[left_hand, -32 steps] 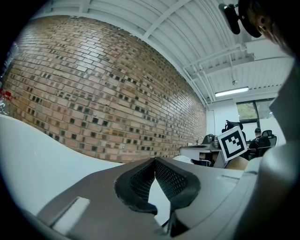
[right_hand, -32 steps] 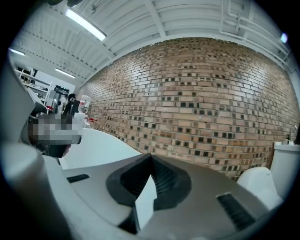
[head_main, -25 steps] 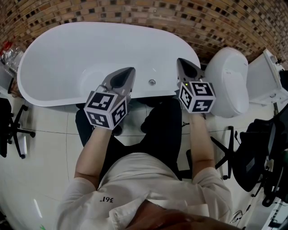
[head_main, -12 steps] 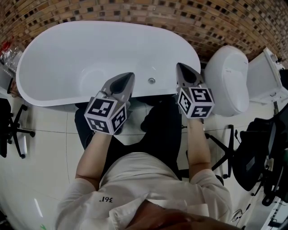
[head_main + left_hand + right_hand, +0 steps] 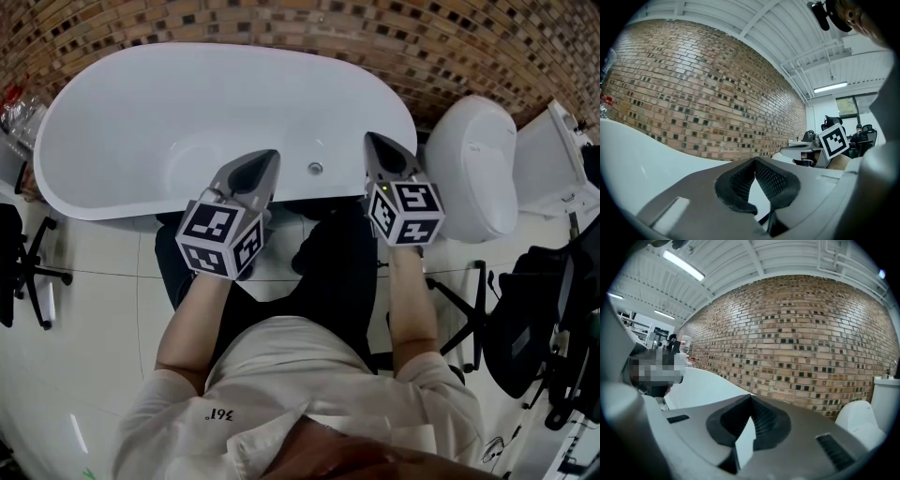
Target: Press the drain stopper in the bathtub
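Note:
A white oval bathtub (image 5: 112,112) lies across the top of the head view, under a brick wall. A small round metal fitting (image 5: 315,169) sits low on the tub's near inner wall, between my two grippers. I cannot tell whether it is the drain stopper. My left gripper (image 5: 269,156) hangs over the tub's near rim, shut and empty, its tips meeting (image 5: 754,160). My right gripper (image 5: 371,140) is at the rim's right end, also shut on nothing (image 5: 751,397). Both point up at the brick wall and away from the tub floor.
A white toilet (image 5: 473,169) with its cistern (image 5: 555,159) stands right of the tub. Office chairs stand at the left edge (image 5: 21,262) and right edge (image 5: 539,328). The person's dark legs (image 5: 328,272) are below the rim on a white tiled floor (image 5: 84,319).
Both grippers have drifted only slightly, the left a little down and right, the right a little left. Their jaws have stayed shut.

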`<state>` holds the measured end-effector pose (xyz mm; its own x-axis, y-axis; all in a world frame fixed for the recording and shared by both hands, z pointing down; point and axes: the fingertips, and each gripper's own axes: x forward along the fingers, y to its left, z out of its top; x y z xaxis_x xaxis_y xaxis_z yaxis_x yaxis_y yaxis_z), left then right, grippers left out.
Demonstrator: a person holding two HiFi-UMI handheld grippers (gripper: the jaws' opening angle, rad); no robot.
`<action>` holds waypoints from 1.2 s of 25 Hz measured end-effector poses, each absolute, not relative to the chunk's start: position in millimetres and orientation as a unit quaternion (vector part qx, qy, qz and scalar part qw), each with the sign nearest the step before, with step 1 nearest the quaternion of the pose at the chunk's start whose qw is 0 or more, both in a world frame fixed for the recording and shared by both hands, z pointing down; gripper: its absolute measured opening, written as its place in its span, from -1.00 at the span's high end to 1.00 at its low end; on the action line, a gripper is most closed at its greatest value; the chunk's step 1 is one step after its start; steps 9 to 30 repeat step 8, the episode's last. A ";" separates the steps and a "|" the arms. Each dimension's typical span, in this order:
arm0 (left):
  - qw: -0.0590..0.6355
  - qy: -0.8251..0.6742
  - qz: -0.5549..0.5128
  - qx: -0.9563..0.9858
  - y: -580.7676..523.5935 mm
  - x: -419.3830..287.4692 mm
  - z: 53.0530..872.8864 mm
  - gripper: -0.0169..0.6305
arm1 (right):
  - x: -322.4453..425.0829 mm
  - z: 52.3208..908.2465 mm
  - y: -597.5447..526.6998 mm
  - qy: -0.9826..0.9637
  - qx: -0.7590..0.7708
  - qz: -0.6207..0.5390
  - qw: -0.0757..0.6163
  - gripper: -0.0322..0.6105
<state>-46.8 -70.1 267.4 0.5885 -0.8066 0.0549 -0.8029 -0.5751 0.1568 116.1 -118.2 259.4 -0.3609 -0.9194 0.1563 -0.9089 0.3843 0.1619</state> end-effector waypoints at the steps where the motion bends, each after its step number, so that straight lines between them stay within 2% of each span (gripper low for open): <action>1: 0.082 -0.453 -0.011 0.888 -70.0 -46.7 267.0 0.92 | 115.6 259.7 -118.3 -0.825 0.553 -0.024 0.112 0.85; 30: 0.081 -0.452 -0.011 0.888 -70.1 -47.2 265.9 0.92 | 113.7 260.7 -118.9 -0.827 0.549 -0.022 0.116 0.85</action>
